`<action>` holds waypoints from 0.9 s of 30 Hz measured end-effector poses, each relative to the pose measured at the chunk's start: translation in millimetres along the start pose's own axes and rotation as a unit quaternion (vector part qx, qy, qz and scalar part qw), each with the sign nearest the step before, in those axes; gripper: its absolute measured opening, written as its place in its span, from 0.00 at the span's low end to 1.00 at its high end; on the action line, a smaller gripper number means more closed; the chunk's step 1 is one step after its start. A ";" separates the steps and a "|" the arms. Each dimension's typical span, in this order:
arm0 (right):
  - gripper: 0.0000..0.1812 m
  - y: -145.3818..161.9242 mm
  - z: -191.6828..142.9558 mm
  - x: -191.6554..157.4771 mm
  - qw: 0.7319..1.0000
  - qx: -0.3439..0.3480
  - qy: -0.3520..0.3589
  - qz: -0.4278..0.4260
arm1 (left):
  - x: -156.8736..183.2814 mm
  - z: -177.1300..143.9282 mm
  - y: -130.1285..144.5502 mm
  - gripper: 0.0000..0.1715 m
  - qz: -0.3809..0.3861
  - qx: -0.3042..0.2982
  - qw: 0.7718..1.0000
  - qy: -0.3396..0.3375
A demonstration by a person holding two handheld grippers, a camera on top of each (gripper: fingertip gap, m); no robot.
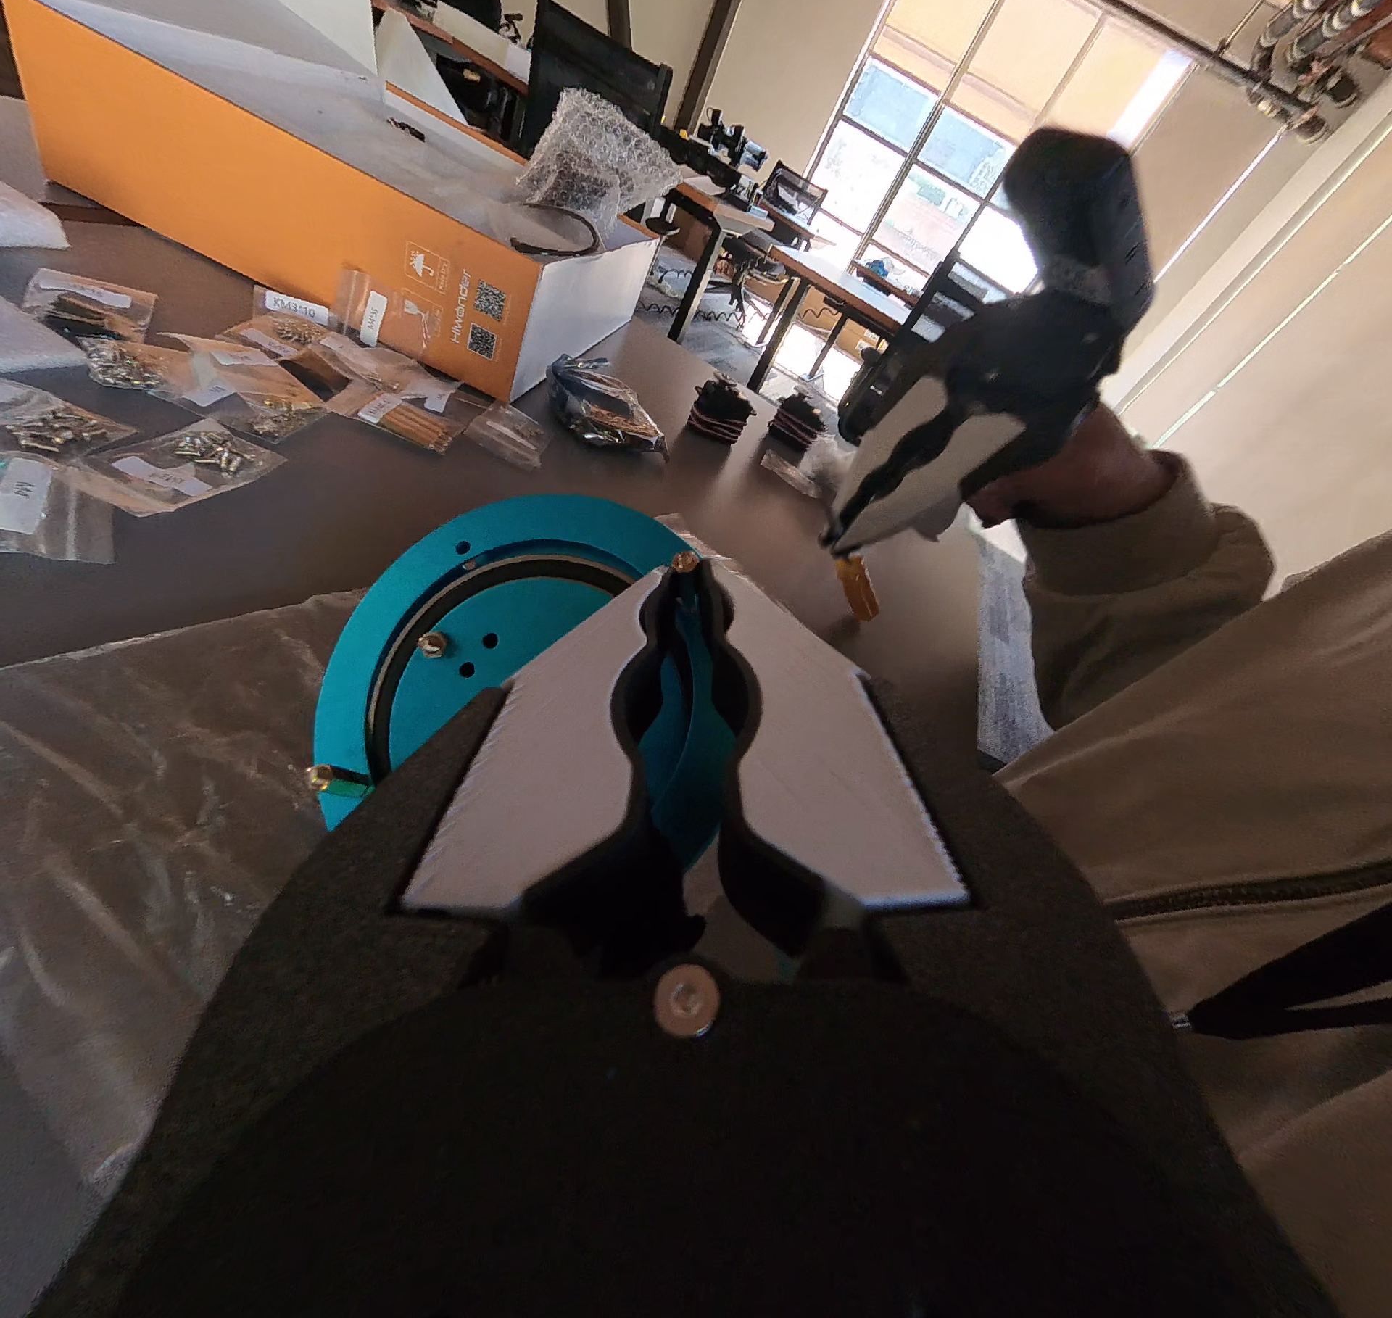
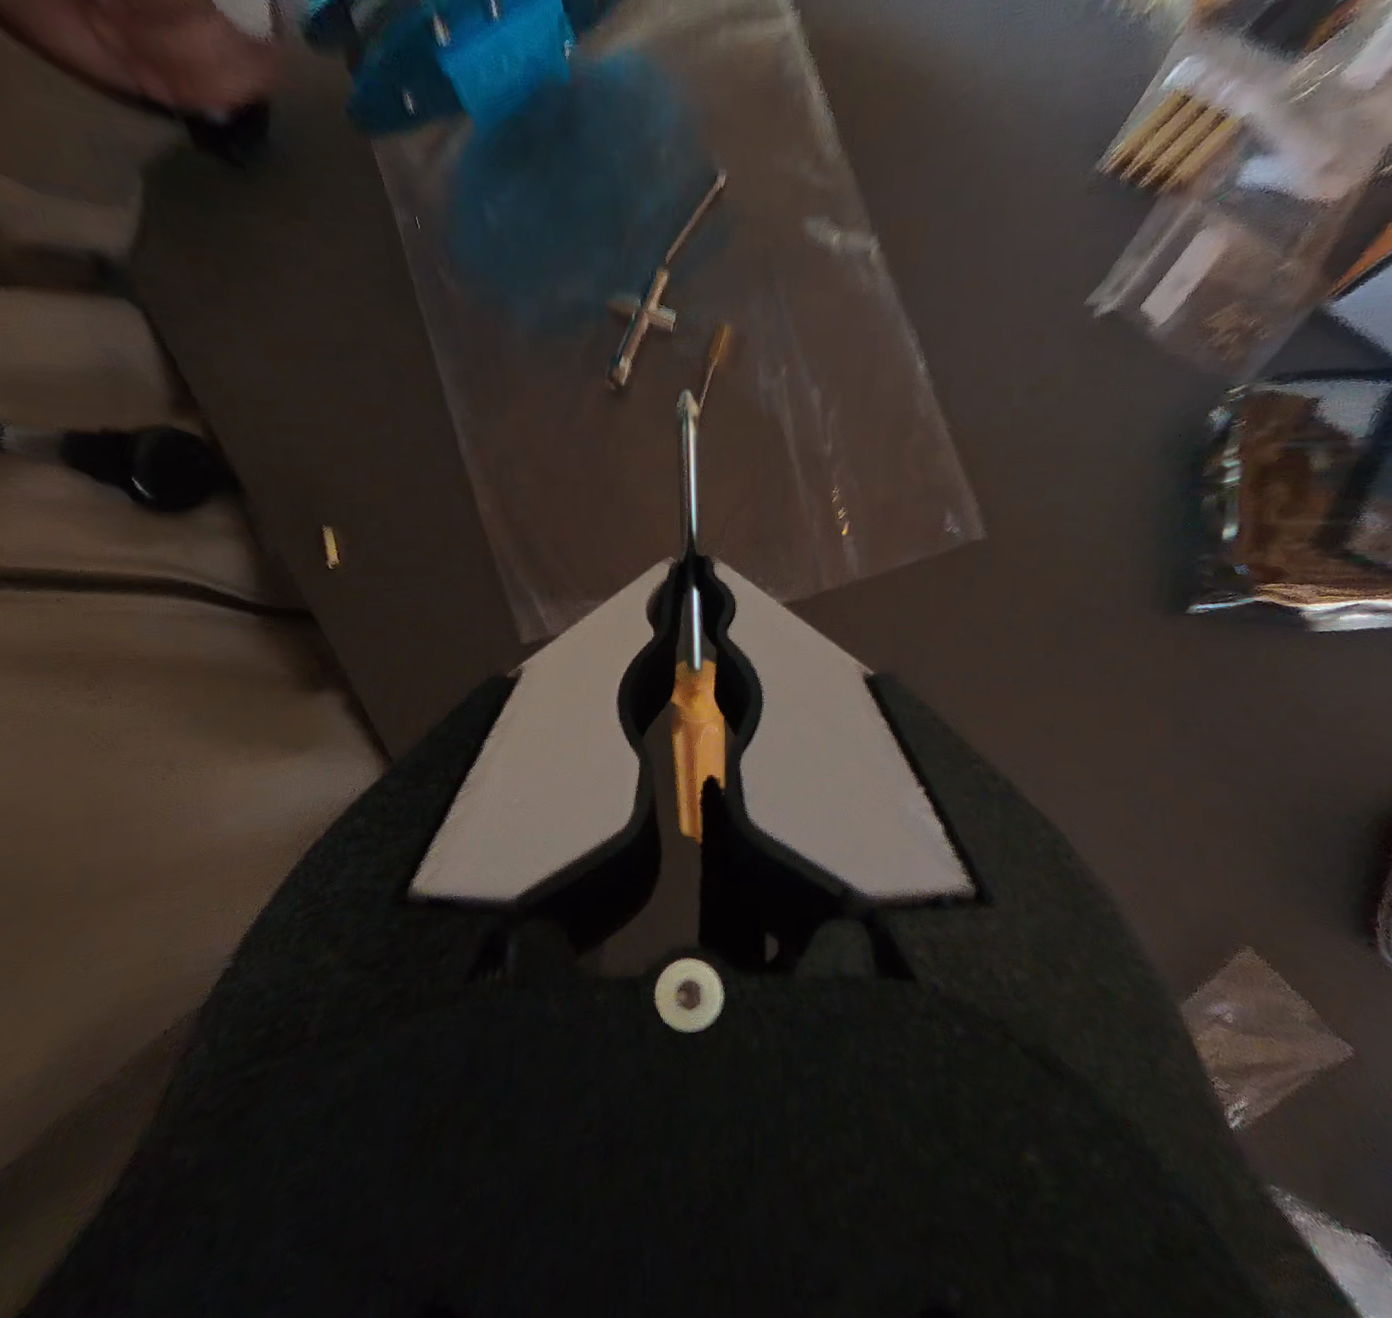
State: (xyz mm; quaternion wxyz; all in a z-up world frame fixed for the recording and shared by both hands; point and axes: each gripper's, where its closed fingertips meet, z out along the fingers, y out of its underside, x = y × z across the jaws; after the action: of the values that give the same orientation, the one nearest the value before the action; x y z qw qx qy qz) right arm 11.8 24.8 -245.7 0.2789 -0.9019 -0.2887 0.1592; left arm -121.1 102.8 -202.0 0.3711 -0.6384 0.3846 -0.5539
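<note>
My left gripper is shut on the rim of a teal round metal plate and holds it on edge above a clear plastic sheet. Brass standoffs stick out of the plate. The plate also shows blurred in the right wrist view, at the top left. My right gripper is shut on a small screwdriver with a yellow handle; its metal shaft points forward over the dark table. In the left wrist view the right gripper hangs above the table at the right, the yellow handle below its tips.
An orange and white box stands at the back left, with bubble wrap on it. Several small bags of screws lie before it. Two black servos stand farther right. A metal cross wrench and a brass standoff lie on the table. Tip to tip, the grippers are about 15 centimetres apart. It is some 11 centimetres from my left tips to the metal cross wrench.
</note>
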 end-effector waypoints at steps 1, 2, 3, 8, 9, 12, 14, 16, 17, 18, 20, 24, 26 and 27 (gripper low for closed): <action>0.01 7.2 7.9 -0.7 1.000 -0.024 -0.005 -0.004 | 0.3 0.0 -0.6 0.01 -0.008 0.005 1.000 0.002; 0.01 12.1 15.3 -0.2 0.999 -0.042 -0.007 -0.012 | -0.2 -0.3 -1.6 0.01 -0.015 0.011 1.000 0.001; 0.01 15.0 22.7 1.2 0.998 -0.054 -0.008 -0.019 | -0.7 -0.6 -2.2 0.01 -0.021 0.016 1.000 0.001; 0.01 28.2 51.6 10.6 0.995 -0.101 -0.006 -0.026 | -6.8 -4.1 -8.4 0.02 -0.082 0.055 0.995 -0.001; 0.01 22.8 52.3 10.0 0.996 -0.083 -0.007 -0.026 | -8.5 -5.7 -10.1 0.02 -0.095 0.064 0.993 -0.001; 0.07 9.5 50.8 16.5 0.998 -0.046 0.037 -0.032 | -12.7 -11.5 -15.0 0.02 -0.135 0.089 0.987 0.007; 0.10 -17.3 54.2 4.4 0.998 0.029 0.044 -0.043 | -17.1 -16.1 -18.9 0.02 -0.176 0.108 0.978 0.020; 0.13 -37.2 69.8 -22.5 0.996 0.079 0.009 -0.044 | -20.6 -20.6 -21.8 0.02 -0.206 0.125 0.970 0.035; 0.13 -41.3 79.4 -27.5 0.996 0.081 0.014 -0.040 | -20.4 -22.1 -21.9 0.02 -0.207 0.125 0.969 0.040; 0.13 -46.4 86.5 -28.9 0.995 0.086 0.029 -0.036 | -18.6 -22.5 -20.5 0.02 -0.201 0.119 0.971 0.044; 0.13 -67.7 89.2 -39.8 0.990 0.135 0.021 -0.030 | -12.5 -20.9 -15.2 0.02 -0.177 0.099 0.978 0.047; 0.18 -106.8 71.4 -65.7 0.969 0.241 -0.054 -0.032 | -4.6 -16.9 -6.3 0.02 -0.134 0.079 0.987 0.038; 0.18 -108.6 66.2 -59.0 0.960 0.274 -0.036 -0.052 | -1.3 -15.8 -2.8 0.02 -0.116 0.071 0.990 0.035; 0.18 -105.6 65.1 -53.6 0.958 0.281 -0.022 -0.058 | 0.2 -15.6 -1.1 0.02 -0.104 0.066 0.992 0.034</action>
State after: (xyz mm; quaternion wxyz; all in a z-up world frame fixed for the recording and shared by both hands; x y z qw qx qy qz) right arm -104.9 90.5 -227.7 0.5237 -0.7648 -0.2903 0.2377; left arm -136.5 102.3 -199.2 0.3397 -0.6296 0.2914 -0.6350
